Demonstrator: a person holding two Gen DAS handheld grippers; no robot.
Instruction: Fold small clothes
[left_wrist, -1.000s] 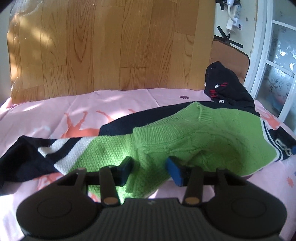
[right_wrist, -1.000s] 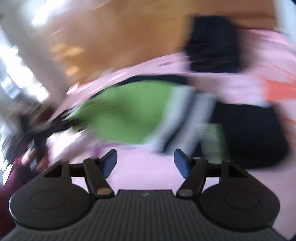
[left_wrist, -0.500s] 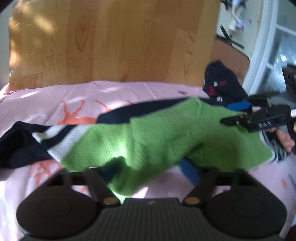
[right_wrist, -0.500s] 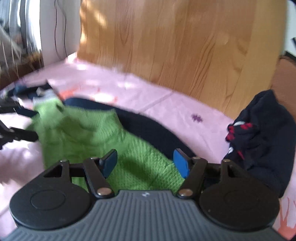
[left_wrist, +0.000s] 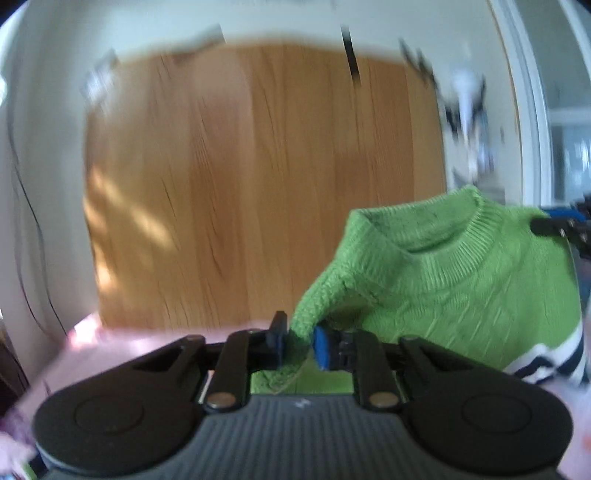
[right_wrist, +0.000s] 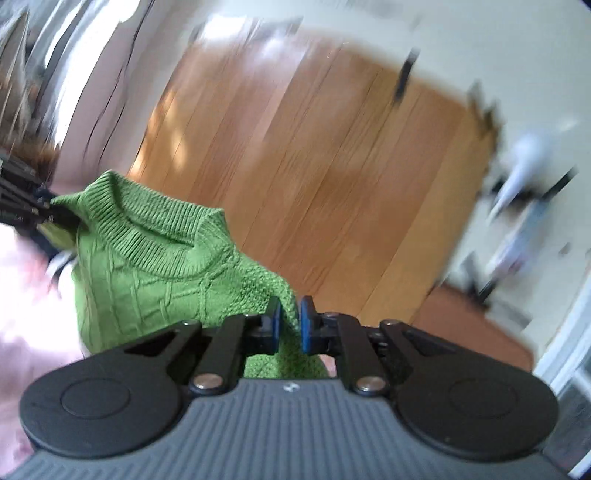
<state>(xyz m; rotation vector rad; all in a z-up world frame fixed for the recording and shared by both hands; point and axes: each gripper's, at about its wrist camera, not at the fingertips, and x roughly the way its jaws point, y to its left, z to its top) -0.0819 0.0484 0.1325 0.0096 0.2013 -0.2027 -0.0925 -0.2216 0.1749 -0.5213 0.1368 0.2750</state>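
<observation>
The left hand-held gripper (left_wrist: 300, 347) is clamped on one shoulder of the green knitted sweater (left_wrist: 454, 280) and the right hand-held gripper (right_wrist: 289, 325) is pinched tight on the other, both sets of jaws having just closed on the knit. The sweater hangs between them above the pink bed sheet (left_wrist: 110, 347), collar uppermost. To do this step well, I judge both hands should stay level and pull apart evenly, so the body hangs flat before it is laid down for folding.
</observation>
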